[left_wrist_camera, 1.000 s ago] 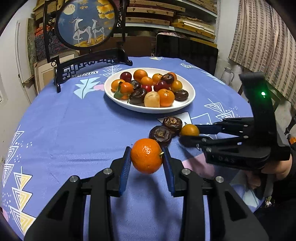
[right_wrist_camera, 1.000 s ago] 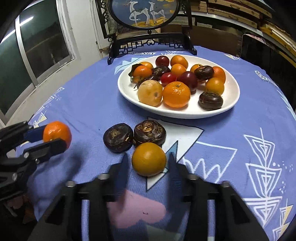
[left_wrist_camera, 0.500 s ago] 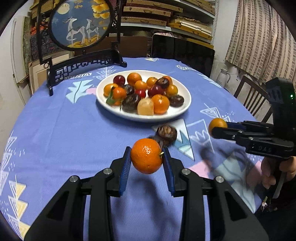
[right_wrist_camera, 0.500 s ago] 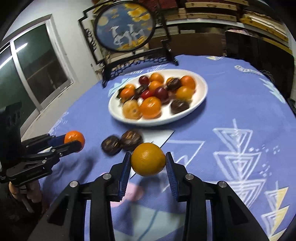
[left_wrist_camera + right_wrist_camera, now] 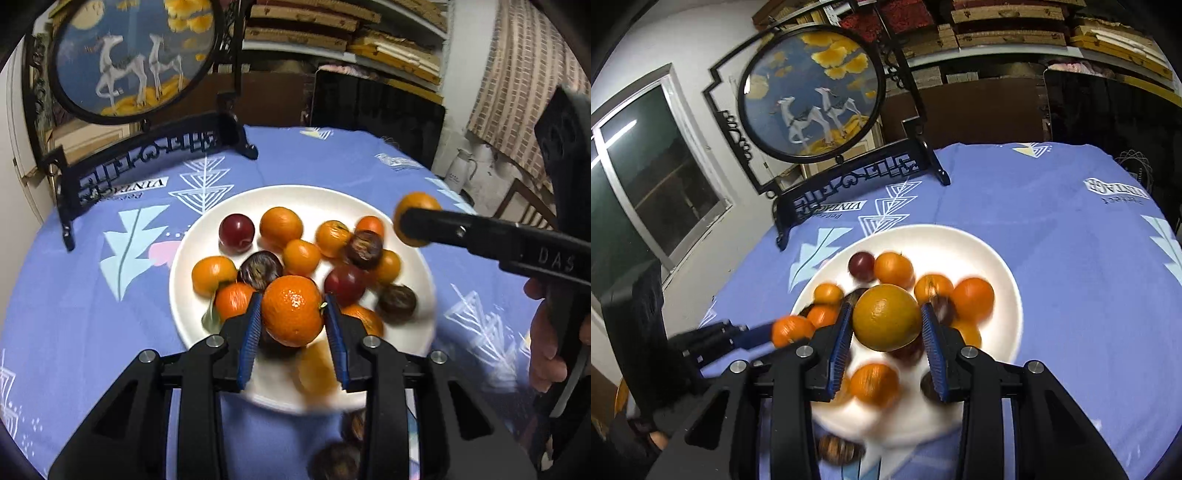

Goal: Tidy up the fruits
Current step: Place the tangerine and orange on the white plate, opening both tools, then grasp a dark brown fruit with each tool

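Observation:
My left gripper is shut on a bright orange mandarin and holds it above the near side of the white plate. My right gripper is shut on a duller yellow-orange fruit above the same plate. The plate holds several oranges, dark red plums and dark brown fruits. In the left wrist view the right gripper reaches in from the right over the plate's far right rim. In the right wrist view the left gripper shows at the left with its mandarin.
Two dark brown fruits lie on the blue tablecloth just in front of the plate. A black-framed round deer screen stands at the table's back left. A chair and a white kettle stand beyond the right edge.
Both grippers have risen and moved forward from the near part of the table to above the plate, each still holding its fruit. The right one picked its fruit off the cloth a second ago.

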Demonstrator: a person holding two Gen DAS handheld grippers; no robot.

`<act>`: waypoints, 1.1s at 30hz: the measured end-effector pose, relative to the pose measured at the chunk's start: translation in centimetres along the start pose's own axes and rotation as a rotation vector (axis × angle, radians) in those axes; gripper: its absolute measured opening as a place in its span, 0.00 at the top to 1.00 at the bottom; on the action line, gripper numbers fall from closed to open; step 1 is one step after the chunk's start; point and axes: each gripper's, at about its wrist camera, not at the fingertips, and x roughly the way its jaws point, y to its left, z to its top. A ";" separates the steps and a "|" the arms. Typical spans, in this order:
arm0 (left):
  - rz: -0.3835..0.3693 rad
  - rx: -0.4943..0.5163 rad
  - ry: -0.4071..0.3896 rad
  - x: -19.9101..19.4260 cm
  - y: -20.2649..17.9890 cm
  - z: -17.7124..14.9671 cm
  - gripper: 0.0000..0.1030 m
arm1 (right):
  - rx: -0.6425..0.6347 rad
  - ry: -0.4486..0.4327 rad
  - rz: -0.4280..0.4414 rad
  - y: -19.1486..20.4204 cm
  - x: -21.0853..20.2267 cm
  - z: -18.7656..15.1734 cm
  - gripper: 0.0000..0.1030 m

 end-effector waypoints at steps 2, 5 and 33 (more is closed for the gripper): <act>0.007 -0.003 0.016 1.5 0.3 0.6 0.68 | 0.004 0.015 -0.009 -0.1 2.1 0.9 0.63; -0.009 -0.015 0.024 2.5 0.6 0.9 0.64 | 0.010 0.010 -0.014 -0.4 3.6 1.4 0.57; 0.062 0.130 0.136 -2.7 -4.1 -11.1 0.12 | -0.048 0.002 -0.045 0.6 -8.6 -12.6 0.37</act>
